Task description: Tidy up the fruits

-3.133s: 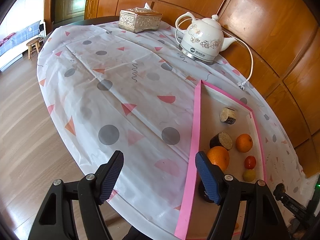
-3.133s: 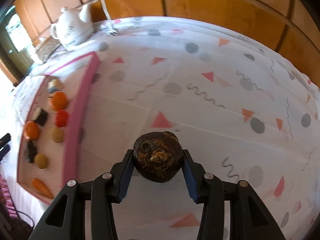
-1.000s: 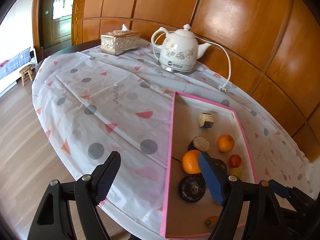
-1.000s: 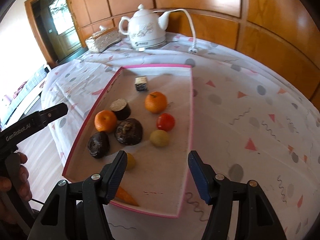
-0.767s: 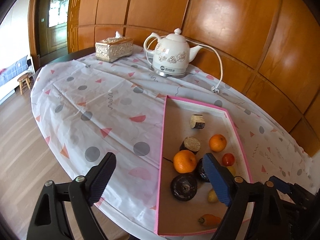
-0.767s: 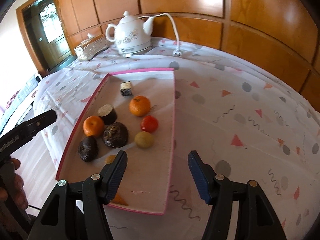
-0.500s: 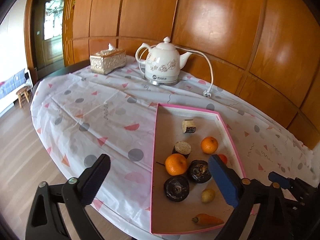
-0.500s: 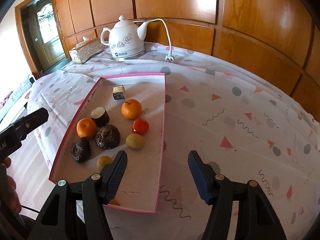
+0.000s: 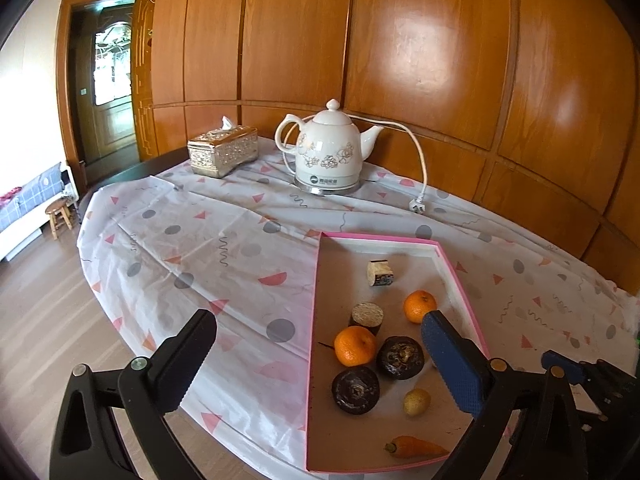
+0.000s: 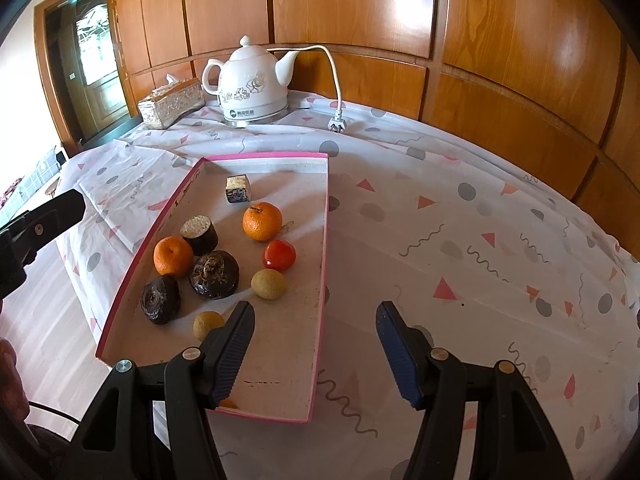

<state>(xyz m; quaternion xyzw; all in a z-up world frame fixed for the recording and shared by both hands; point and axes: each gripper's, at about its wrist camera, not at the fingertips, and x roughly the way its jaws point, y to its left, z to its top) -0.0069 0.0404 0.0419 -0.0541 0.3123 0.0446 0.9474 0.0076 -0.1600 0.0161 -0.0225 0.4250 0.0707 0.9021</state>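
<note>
A pink-rimmed tray on the table holds several fruits: two oranges, a red tomato, two dark round fruits, small yellow fruits, two cut dark pieces and a carrot. My left gripper is open and empty, held above the tray's near left edge. My right gripper is open and empty above the tray's near right edge.
A white kettle with a cord and plug and a silver tissue box stand at the table's far side. Wood panelling runs behind. The patterned tablecloth extends right of the tray.
The right gripper let go of the dark round fruit, which now lies in the tray. Both grippers have since risen and pulled back from the tray, still open.
</note>
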